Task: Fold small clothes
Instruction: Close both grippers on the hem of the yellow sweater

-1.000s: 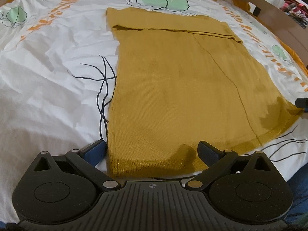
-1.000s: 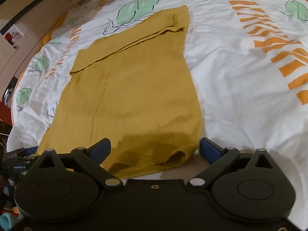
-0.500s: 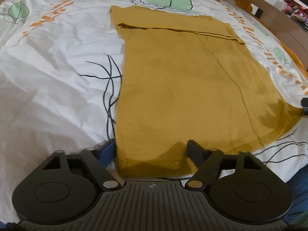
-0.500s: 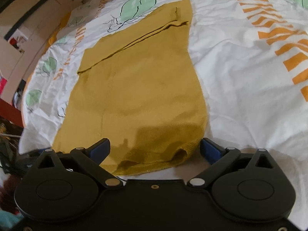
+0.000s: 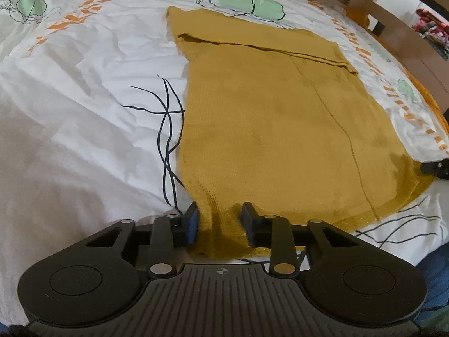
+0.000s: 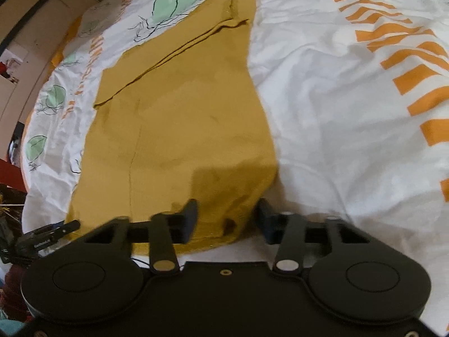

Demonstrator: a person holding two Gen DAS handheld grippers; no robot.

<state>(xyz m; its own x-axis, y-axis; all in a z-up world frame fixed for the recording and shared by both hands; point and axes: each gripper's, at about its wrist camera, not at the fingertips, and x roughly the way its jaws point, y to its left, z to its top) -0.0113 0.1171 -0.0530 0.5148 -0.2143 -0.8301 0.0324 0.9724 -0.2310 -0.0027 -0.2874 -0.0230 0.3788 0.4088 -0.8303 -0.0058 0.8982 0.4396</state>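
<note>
A mustard-yellow knitted garment [image 5: 266,112] lies flat on the bed, its far end folded over into a band. My left gripper [image 5: 219,210] sits at the garment's near left corner. Its jaws are closing, and the hem is bunched and creased between the fingers. In the right wrist view the same garment [image 6: 182,112] stretches away from my right gripper [image 6: 227,207], which is at the near right corner. Those jaws are closing too, with the hem corner between them and a thin gap at the right finger [image 6: 263,216].
A white bed cover [image 5: 84,112] with orange stripes, green leaves and black lines lies under everything and shows again as the bed cover [image 6: 350,112]. A wooden bed frame [image 5: 407,28] runs along the far right. Clutter and a wall lie past the bed's left edge [image 6: 16,168].
Both pairs of jaws have narrowed from wide open onto the near hem corners. The left closed first and has gathered the cloth; the right closed only in the last half second.
</note>
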